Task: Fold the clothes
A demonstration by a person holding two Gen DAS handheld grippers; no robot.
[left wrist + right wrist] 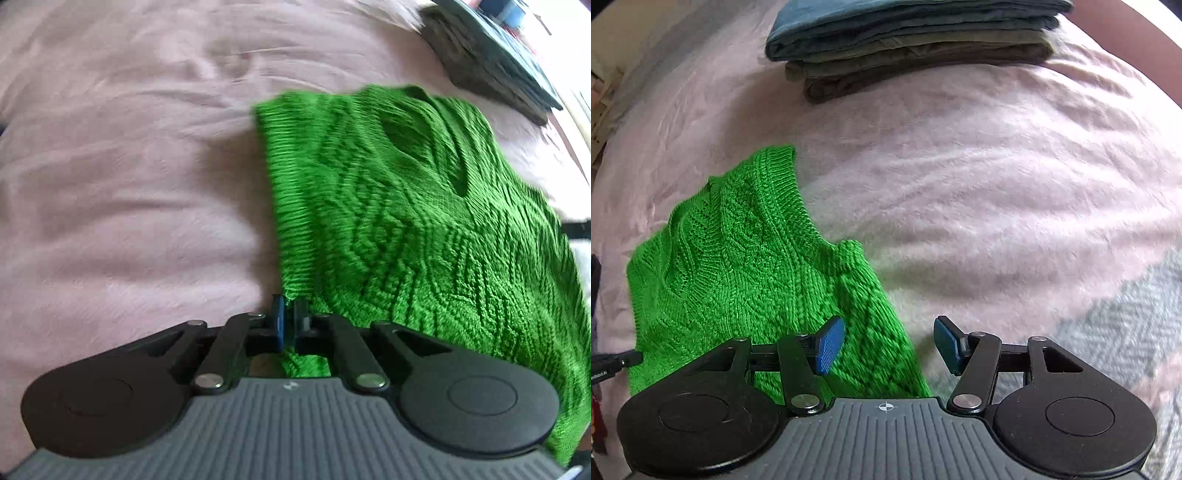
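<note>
The left gripper (290,321) is pinching the bright green cable-knit sweater (406,221) lying at twelve o'clock on the pink fleece bed blanket (129,184), while the right gripper (888,345) is gaping empty; it should be clamping the opposite edge, keeping folds even.

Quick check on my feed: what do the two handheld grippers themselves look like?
Both match: the left gripper and right gripper have black linkage arms with silver rivets, round black side housings, a ribbed grey body and blue textured finger pads. The right one shows a small crosshair mark.
</note>
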